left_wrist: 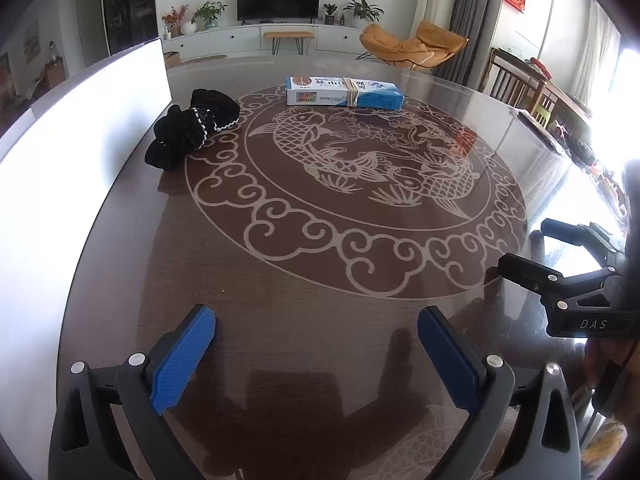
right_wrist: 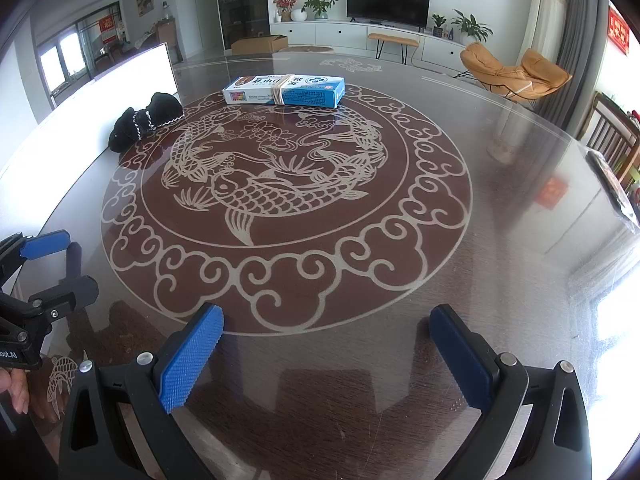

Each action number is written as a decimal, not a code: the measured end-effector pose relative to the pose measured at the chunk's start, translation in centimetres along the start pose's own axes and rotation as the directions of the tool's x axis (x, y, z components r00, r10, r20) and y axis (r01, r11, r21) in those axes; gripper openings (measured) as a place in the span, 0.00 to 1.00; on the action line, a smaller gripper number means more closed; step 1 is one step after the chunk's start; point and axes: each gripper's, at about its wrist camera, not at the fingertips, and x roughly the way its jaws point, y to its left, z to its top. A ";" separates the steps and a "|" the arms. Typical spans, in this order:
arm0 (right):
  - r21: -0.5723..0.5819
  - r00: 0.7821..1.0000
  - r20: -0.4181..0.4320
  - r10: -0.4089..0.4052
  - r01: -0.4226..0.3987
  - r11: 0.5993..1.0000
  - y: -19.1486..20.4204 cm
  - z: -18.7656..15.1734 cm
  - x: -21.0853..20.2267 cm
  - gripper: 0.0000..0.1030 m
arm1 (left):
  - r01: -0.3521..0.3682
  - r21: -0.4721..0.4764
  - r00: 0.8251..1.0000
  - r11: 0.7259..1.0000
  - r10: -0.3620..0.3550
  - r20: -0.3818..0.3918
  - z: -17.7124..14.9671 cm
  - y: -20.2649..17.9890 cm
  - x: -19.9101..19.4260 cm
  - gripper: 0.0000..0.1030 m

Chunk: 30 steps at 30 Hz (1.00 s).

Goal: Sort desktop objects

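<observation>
Both tools gape wide and empty over the counter [left_wrist: 320, 280].
Left tool [left_wrist: 316, 344], right tool [right_wrist: 326, 344] at frame bottom; blue box [left_wrist: 344, 91] and black cloth [left_wrist: 192, 132] lie well apart, upper frame.

A long blue and white box [left_wrist: 344, 91] lies flat on the far side of the bench [left_wrist: 280, 288], with a rubber band [left_wrist: 351, 92] wrapped around its middle. A black cloth bundle [left_wrist: 192, 132] with white beaded trim lies to its left, well apart, just beside a white panel [left_wrist: 80, 128].
</observation>
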 end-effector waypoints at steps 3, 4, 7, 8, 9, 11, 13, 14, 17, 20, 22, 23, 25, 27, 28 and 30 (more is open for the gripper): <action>0.000 1.000 0.000 0.000 0.000 1.000 0.0 0.0 0.0 1.00 | -0.028 0.026 1.000 0.999 0.029 -0.008 -0.1 -0.5 0.2 1.00; 0.000 1.000 0.000 0.000 0.000 1.000 0.0 0.0 0.0 1.00 | -0.039 0.035 0.999 0.999 0.039 -0.012 -0.1 -0.6 0.3 1.00; 0.000 1.000 0.000 0.000 0.000 1.000 0.0 0.0 0.0 1.00 | -0.053 0.042 0.998 0.998 0.053 -0.013 -0.2 -0.8 0.3 1.00; 0.000 1.000 0.000 0.000 0.000 1.000 0.0 0.0 0.0 1.00 | -0.053 0.043 0.998 0.998 0.054 -0.013 -0.3 -0.8 0.3 1.00; 0.000 1.000 0.000 0.000 0.000 1.000 0.0 0.0 0.0 1.00 | -0.052 0.041 0.999 0.998 0.053 -0.012 -0.3 -0.7 0.3 1.00; 0.000 1.000 0.000 0.000 0.000 1.000 0.0 0.0 0.0 1.00 | -0.055 0.041 0.998 0.998 0.055 -0.012 -0.3 -0.7 0.3 1.00; 0.000 1.000 0.000 0.000 0.000 1.000 0.0 0.0 0.0 1.00 | -0.056 0.040 0.998 0.998 0.056 -0.011 -0.4 -0.7 0.2 1.00; 0.000 1.000 0.000 0.000 0.000 1.000 0.0 0.0 0.0 1.00 | -0.056 0.040 0.998 0.998 0.056 -0.010 -0.4 -0.7 0.2 1.00; 0.000 1.000 0.000 0.001 -0.001 1.000 0.0 0.0 0.0 1.00 | -0.055 0.041 0.998 0.998 0.056 -0.011 -0.4 -0.7 0.2 1.00; 0.000 1.000 0.000 0.001 -0.001 1.000 0.0 0.0 0.0 1.00 | -0.055 0.041 0.998 0.998 0.056 -0.011 -0.4 -0.7 0.2 1.00; 0.000 1.000 0.000 0.001 -0.001 1.000 0.0 0.0 0.0 1.00 | -0.055 0.041 0.998 0.998 0.056 -0.011 -0.4 -0.7 0.2 1.00; -0.001 1.000 0.000 0.001 -0.001 1.000 0.0 0.0 0.0 1.00 | -0.055 0.042 0.998 0.998 0.055 -0.011 -0.4 -0.7 0.2 1.00; -0.001 1.000 0.000 0.001 -0.001 1.000 0.0 0.0 0.0 1.00 | -0.051 0.046 0.999 0.998 0.051 -0.014 -0.4 -0.8 0.2 1.00; -0.001 1.000 0.000 0.001 -0.001 1.000 0.0 0.0 0.0 1.00 | -0.048 0.048 0.999 0.998 0.049 -0.017 -0.4 -0.8 0.2 1.00; -0.001 1.000 0.000 0.001 -0.001 1.000 0.0 0.0 0.0 1.00 | -0.048 0.047 0.999 0.998 0.049 -0.017 -0.3 -0.7 0.2 1.00; -0.001 1.000 0.001 0.001 -0.001 1.000 0.0 0.0 0.0 1.00 | -0.048 0.047 0.999 0.998 0.049 -0.017 -0.3 -0.7 0.2 1.00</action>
